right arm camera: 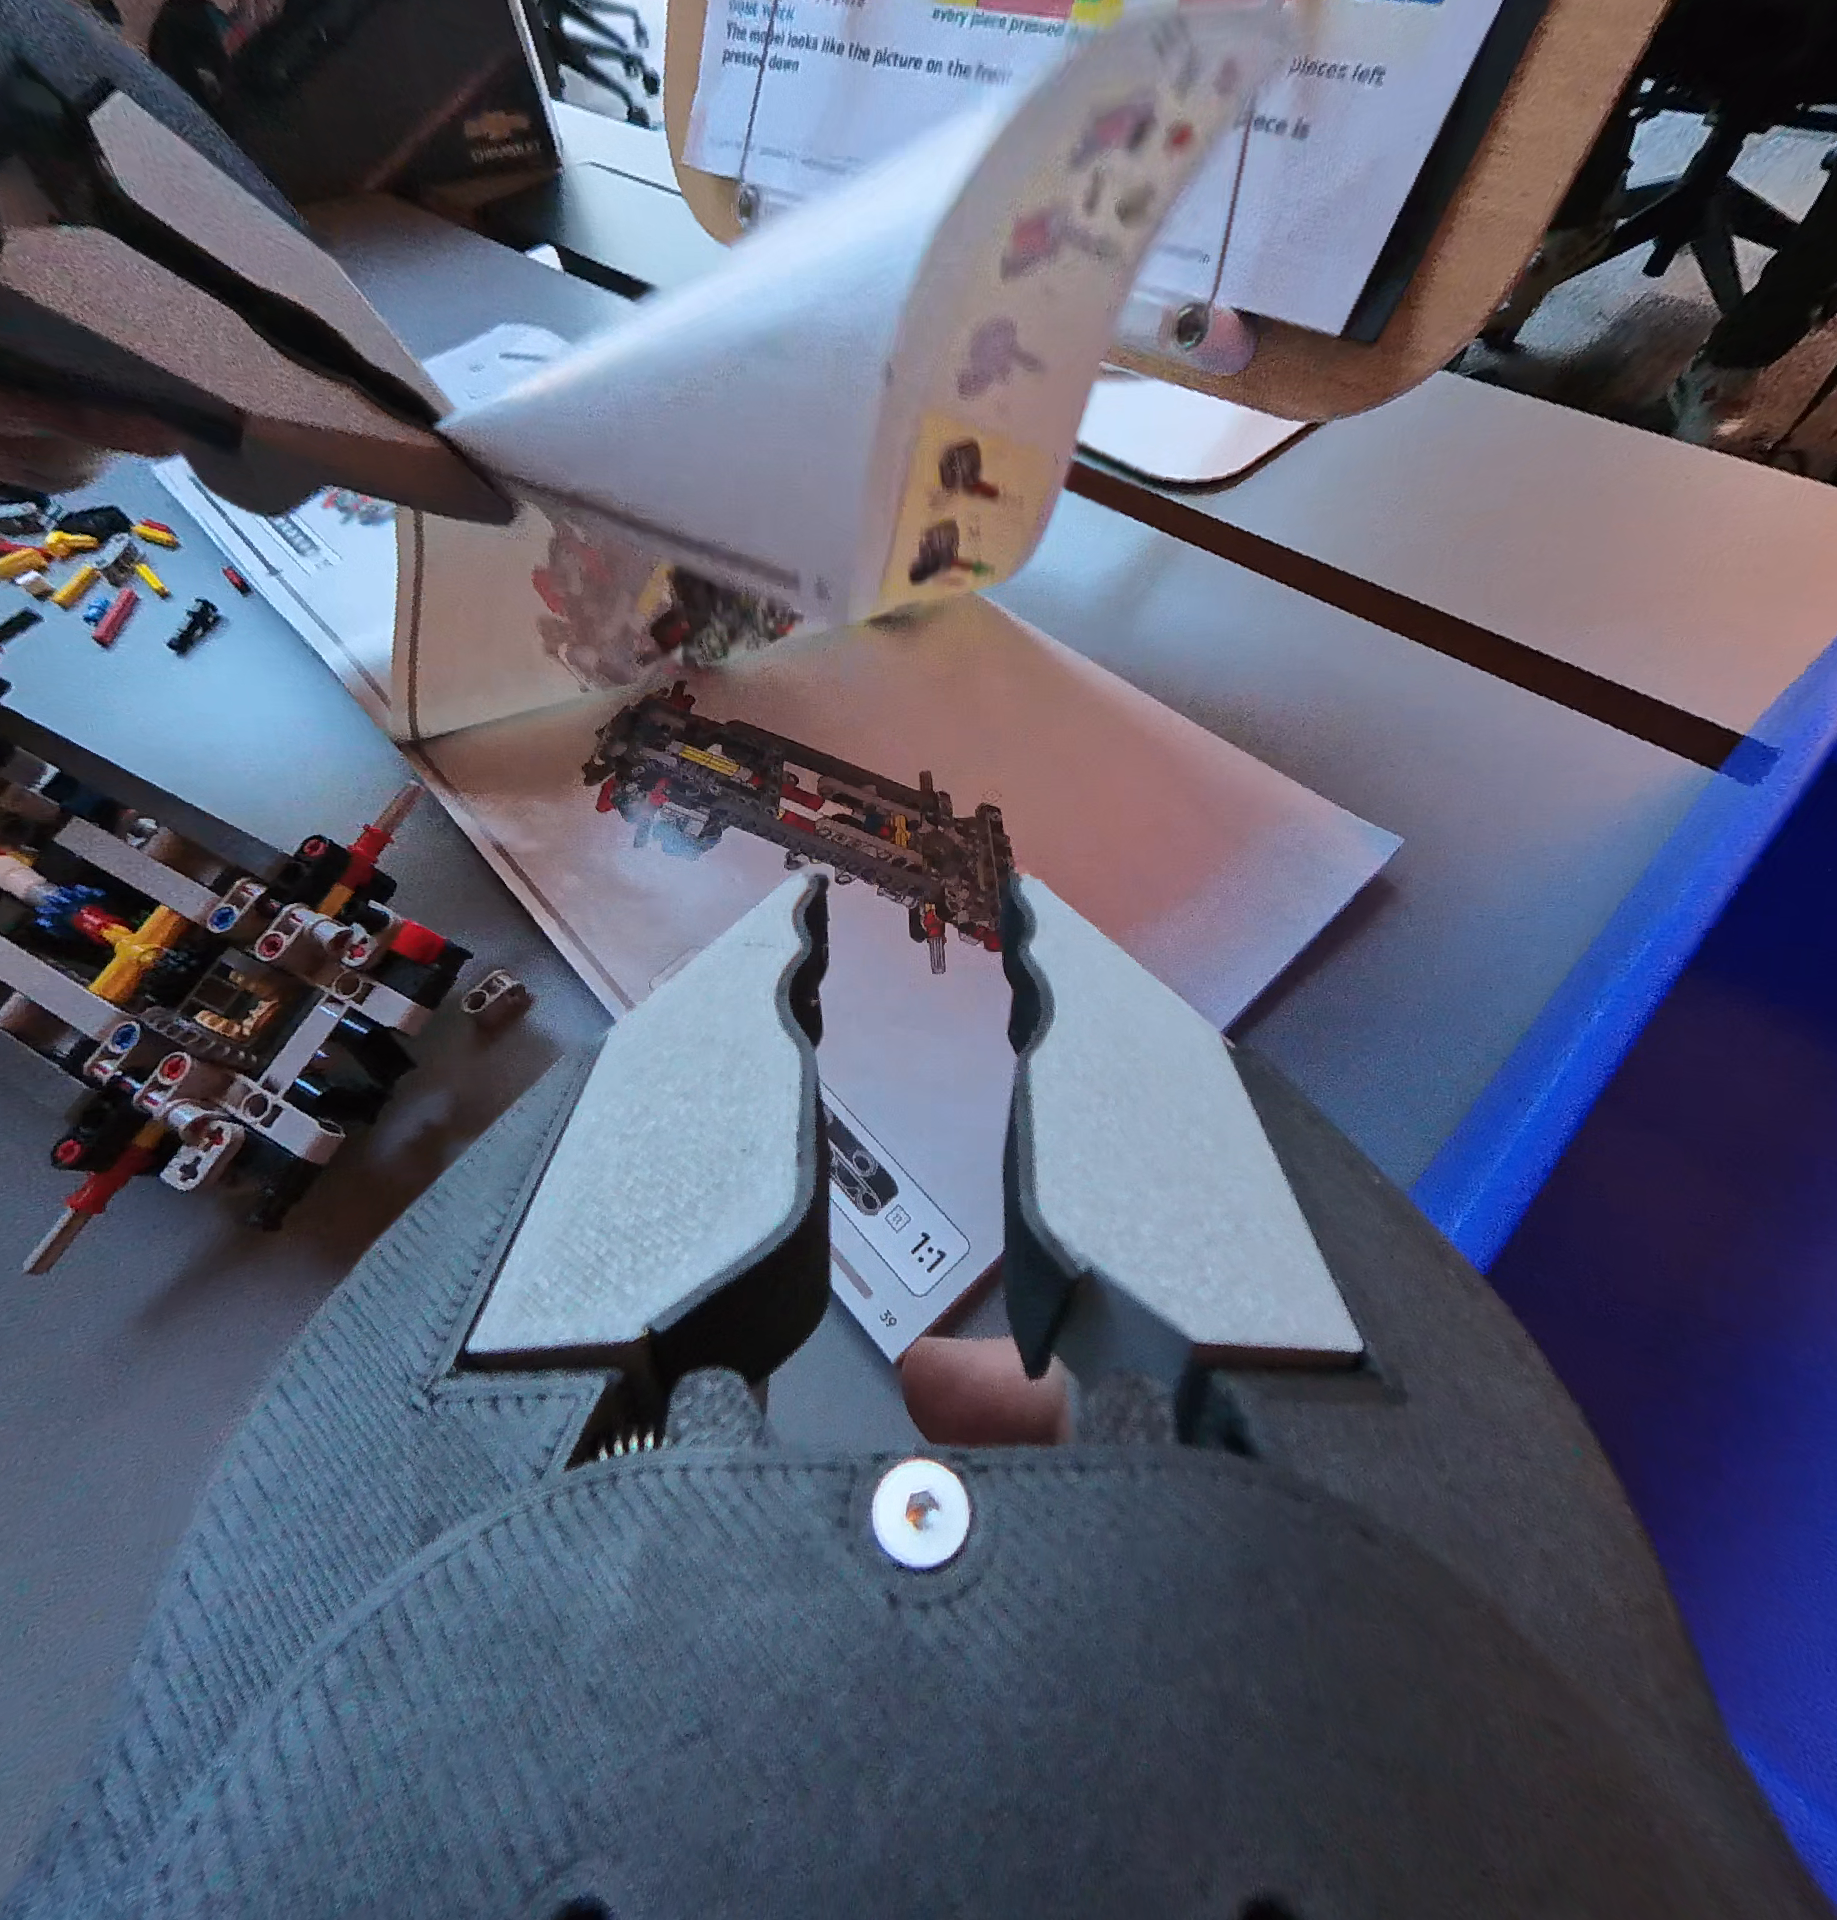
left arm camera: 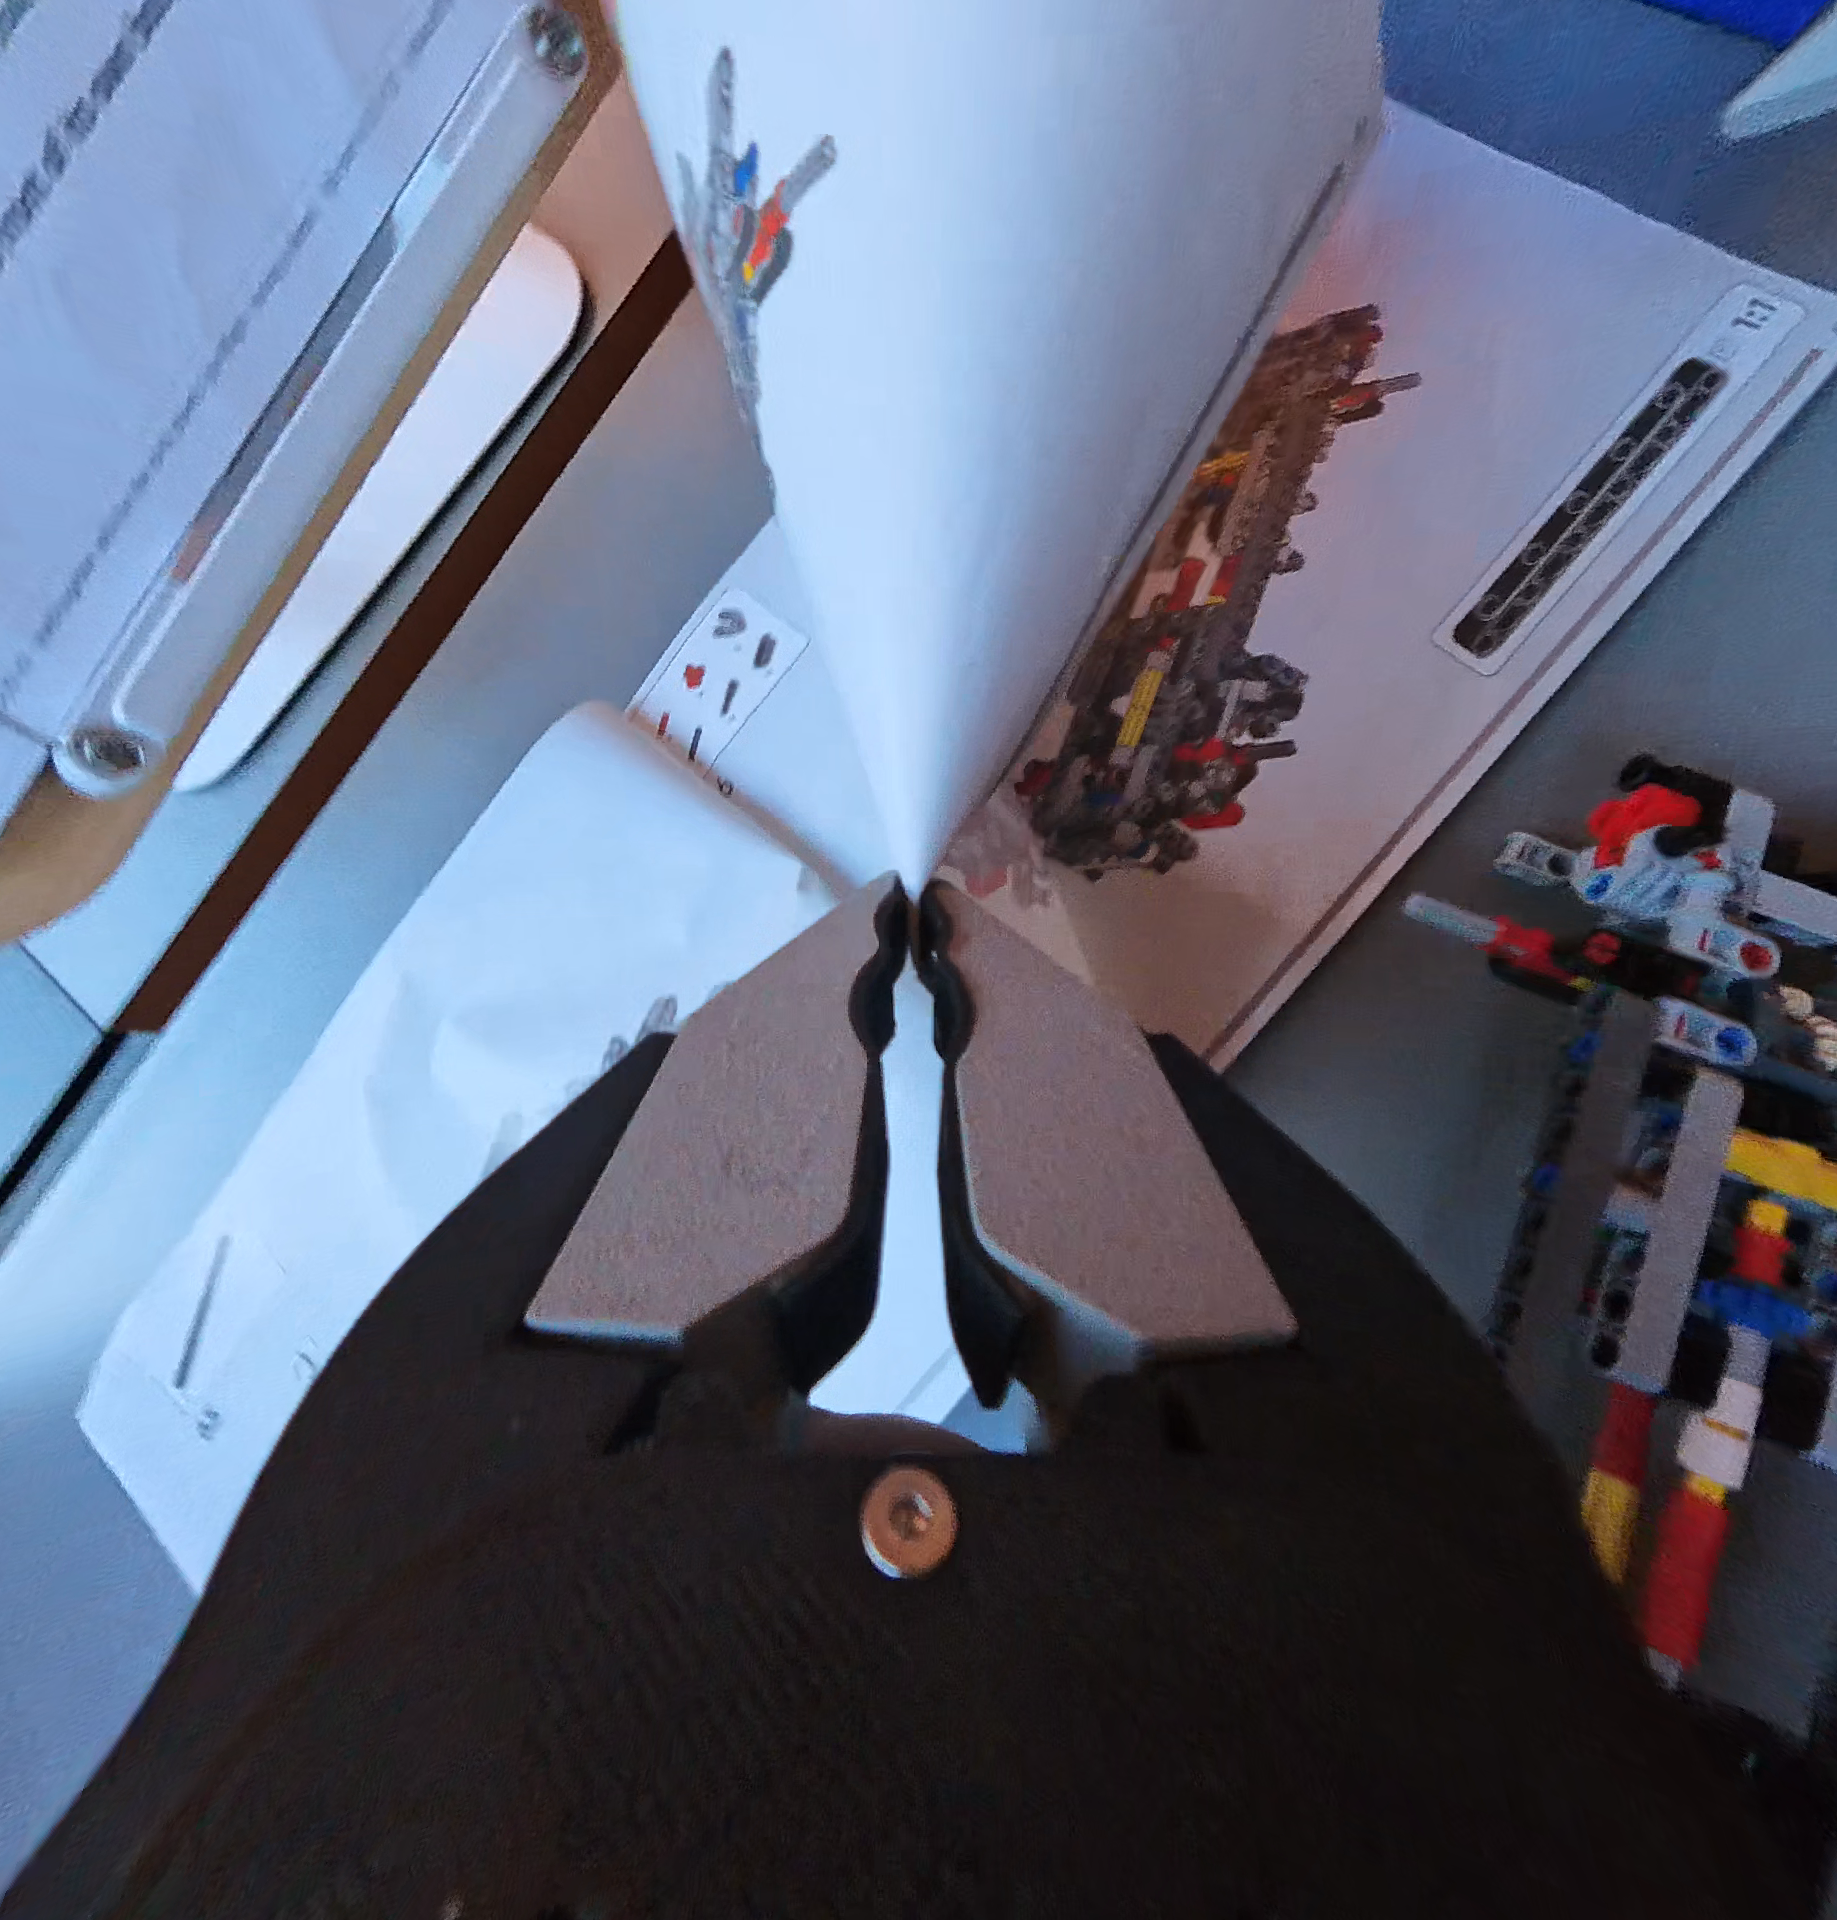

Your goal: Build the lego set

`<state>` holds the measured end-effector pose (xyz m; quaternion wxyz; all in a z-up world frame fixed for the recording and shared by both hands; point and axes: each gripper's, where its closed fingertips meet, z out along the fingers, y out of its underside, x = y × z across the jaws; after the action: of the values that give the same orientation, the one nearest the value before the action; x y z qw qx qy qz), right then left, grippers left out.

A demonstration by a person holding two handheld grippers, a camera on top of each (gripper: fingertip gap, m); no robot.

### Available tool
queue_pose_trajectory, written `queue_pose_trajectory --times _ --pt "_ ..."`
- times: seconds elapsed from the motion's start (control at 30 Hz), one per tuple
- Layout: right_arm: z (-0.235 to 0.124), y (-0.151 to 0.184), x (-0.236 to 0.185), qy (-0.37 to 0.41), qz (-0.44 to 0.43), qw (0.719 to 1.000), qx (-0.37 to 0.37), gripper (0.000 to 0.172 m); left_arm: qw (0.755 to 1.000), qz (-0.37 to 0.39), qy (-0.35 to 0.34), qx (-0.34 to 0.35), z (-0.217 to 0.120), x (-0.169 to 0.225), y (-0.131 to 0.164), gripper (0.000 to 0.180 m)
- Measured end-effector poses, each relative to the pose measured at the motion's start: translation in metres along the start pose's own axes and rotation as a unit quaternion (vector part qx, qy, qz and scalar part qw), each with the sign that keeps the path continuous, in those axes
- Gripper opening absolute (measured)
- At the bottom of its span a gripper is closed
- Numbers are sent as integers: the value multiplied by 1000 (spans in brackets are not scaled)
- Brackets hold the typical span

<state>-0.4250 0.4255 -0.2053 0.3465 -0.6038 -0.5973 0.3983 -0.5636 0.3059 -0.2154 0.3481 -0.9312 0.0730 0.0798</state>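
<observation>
Loose bricks: scattered on the grey table, at 10 o'clock in the right wrist view.
Left gripper: jaws together, pinching the corner of a white page that lifts up toward 12 o'clock.
Model: part-built, at 9 o'clock of the right gripper, beside the booklet.
Booklet: open flat on the table, under both grippers.
Right gripper: jaws apart, holding nothing, over the booklet's printed page.
Blue bin: at 3 o'clock.

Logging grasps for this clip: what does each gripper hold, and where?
Left gripper pinches the lifted booklet page at its corner. Right gripper holds nothing; jaws open.
</observation>
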Motion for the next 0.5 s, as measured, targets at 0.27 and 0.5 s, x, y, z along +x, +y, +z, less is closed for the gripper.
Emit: queue_pose_trajectory --times 0.27,0.5 --pt "7 7 -11 0 -31 999 -18 31 992 -125 11 -11 -9 -23 55 0" --pt "8 11 -14 -1 -35 999 -23 32 973 -228 31 7 -28 -29 96 4"
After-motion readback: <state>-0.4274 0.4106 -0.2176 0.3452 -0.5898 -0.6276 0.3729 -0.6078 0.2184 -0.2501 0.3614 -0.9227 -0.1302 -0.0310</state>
